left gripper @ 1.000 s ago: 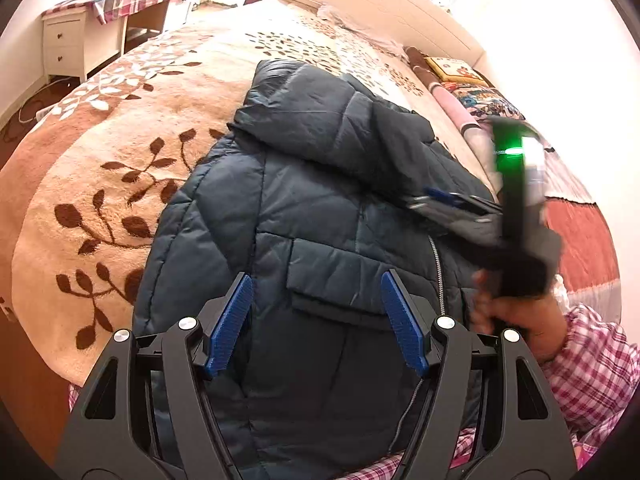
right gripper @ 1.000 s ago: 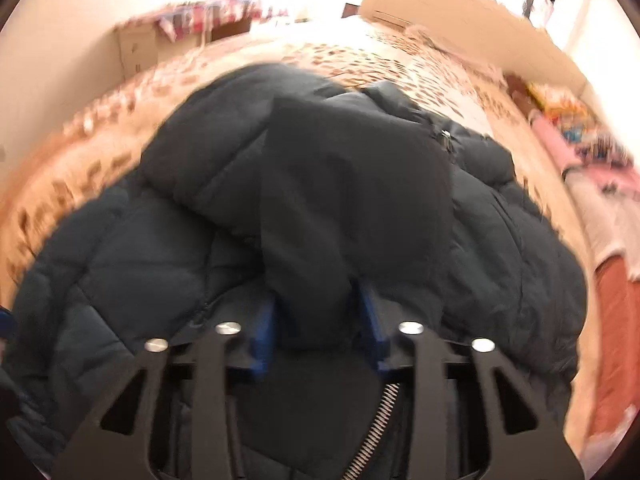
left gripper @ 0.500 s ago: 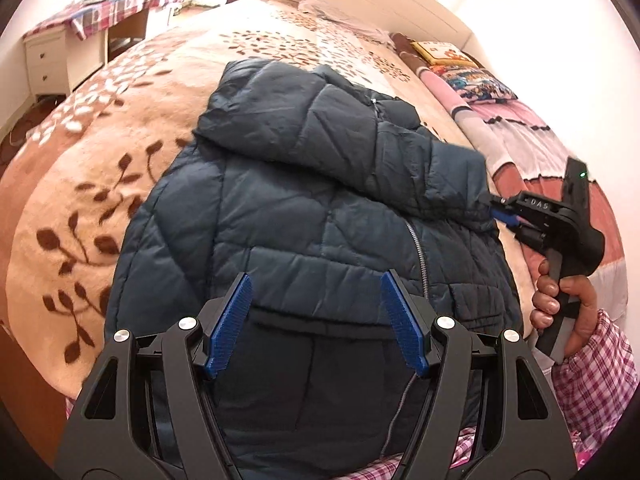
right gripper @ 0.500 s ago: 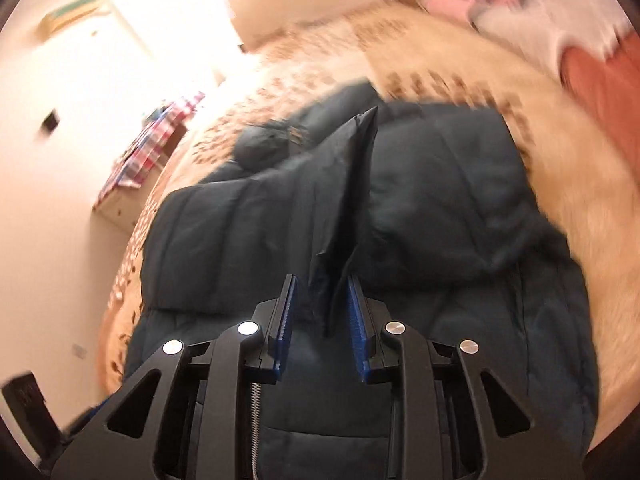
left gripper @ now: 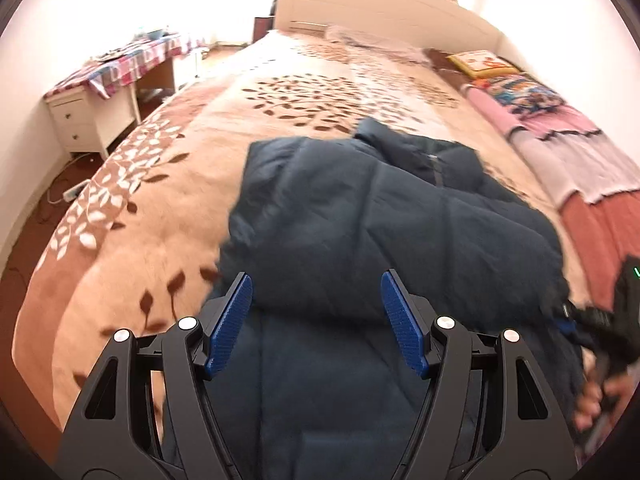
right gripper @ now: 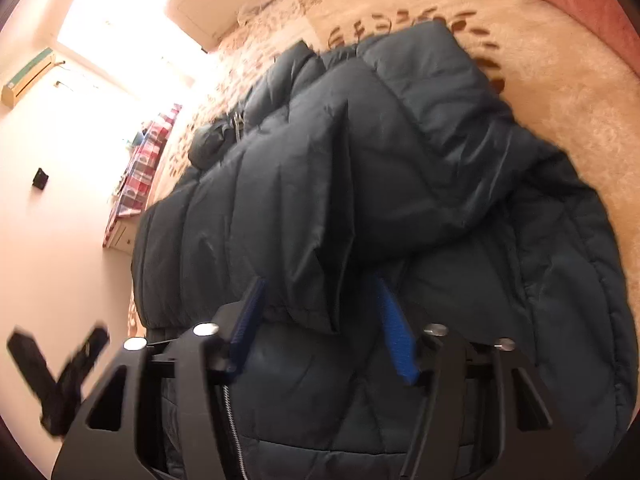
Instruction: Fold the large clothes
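A dark navy puffer jacket lies on the bed, front up, with both sleeves folded across its chest. My left gripper is open and empty, hovering above the jacket's lower half. My right gripper is open; the cuff of the folded sleeve lies between its fingers, free of the blue pads. The jacket fills the right wrist view, with its zipper at the bottom. The right gripper also shows blurred at the right edge of the left wrist view.
The bed has a beige leaf-patterned blanket and a white headboard. Pink and red bedding lies along the right side. A white nightstand and a desk with a checked cloth stand at the left.
My right gripper has opened and let go of the sleeve, which now lies across the jacket's chest. My left gripper has lifted and tilted up, staying open.
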The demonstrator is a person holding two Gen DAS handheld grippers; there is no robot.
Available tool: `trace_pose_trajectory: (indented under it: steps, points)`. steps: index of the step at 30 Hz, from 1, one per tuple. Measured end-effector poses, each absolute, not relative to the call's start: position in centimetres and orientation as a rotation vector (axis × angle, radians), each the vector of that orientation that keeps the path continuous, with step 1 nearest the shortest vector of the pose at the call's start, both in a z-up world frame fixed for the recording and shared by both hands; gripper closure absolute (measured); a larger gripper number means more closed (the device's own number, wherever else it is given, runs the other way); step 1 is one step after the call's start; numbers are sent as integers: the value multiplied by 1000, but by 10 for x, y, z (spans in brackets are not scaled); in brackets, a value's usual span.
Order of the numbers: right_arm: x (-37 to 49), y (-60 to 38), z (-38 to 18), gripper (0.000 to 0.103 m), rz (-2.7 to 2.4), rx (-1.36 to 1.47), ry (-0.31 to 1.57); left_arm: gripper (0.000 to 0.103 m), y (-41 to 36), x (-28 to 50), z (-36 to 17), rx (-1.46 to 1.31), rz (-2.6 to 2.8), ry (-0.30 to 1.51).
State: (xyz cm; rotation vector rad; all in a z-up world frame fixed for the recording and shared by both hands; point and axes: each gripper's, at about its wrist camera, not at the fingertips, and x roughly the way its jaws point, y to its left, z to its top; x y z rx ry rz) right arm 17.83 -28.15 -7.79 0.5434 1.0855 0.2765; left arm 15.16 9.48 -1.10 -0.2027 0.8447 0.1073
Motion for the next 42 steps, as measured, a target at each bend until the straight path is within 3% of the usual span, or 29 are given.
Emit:
trace_pose_trajectory:
  steps: [2,4,9,14,18,22,26,34,38,42]
  points:
    - [176,-279,-85,90,296,542,1110,36,100,169,-21,-187,154,866]
    - [175,-279,-82,95,303,542,1088,36,104,183,-31,-195,189,895]
    - [160,-299,-63,96,290,556,1018,36,98,196,-51,-206,192,960]
    - [157,-302,-90,96,262,545,1120,34,90,199,-67,-163,218,987]
    - [159,-300,-92,95,254,547,1136,34,95,188,-50,-214,204,967]
    - [157,-304,-80,91,269,538,1122,34,104,162,-29,-244,160,922]
    - [136,-311,-60,71,239,427,1063,34,114,116,-19,-247,133,915]
    - [73,-331,-51,61,217,280,1052,34,141,24,-22,-281,169,951]
    - [43,-343,-51,46,193,229,1069,32,154,-13,-37,-351,175,1033]
    - [19,-361,-51,44,177,228,1095,32,157,-44,-52,-393,167,1105]
